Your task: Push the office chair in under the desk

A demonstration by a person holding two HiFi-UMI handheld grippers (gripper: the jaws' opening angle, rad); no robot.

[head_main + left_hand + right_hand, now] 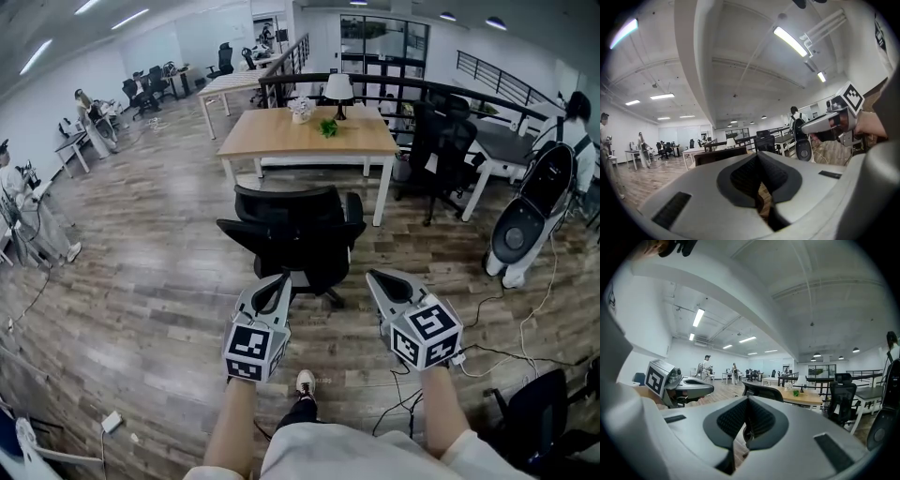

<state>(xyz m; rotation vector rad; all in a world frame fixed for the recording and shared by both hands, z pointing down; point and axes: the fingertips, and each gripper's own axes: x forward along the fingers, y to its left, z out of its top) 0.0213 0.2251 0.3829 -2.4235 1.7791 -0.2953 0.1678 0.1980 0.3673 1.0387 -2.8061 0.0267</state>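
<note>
A black office chair (pixel 292 232) stands on the wood floor a short way in front of the wooden desk (pixel 281 139), its back towards me. My left gripper (pixel 280 279) is just behind the chair's left rear, and its jaws are shut with nothing between them. My right gripper (pixel 377 277) is level with it behind the chair's right side, also shut and empty. Neither touches the chair. The left gripper view looks past the left gripper's (pixel 759 158) closed tips to the chair back (pixel 719 155). In the right gripper view the chair back (pixel 761 392) and desk (pixel 802 398) lie beyond the right gripper (pixel 748 402).
A lamp (pixel 337 91), a small plant (pixel 328 127) and a white object sit on the desk. More black chairs (pixel 441 141) stand at the right. A white and black machine (pixel 527 217) and floor cables (pixel 497 354) lie to the right. People (pixel 37 220) stand at the left.
</note>
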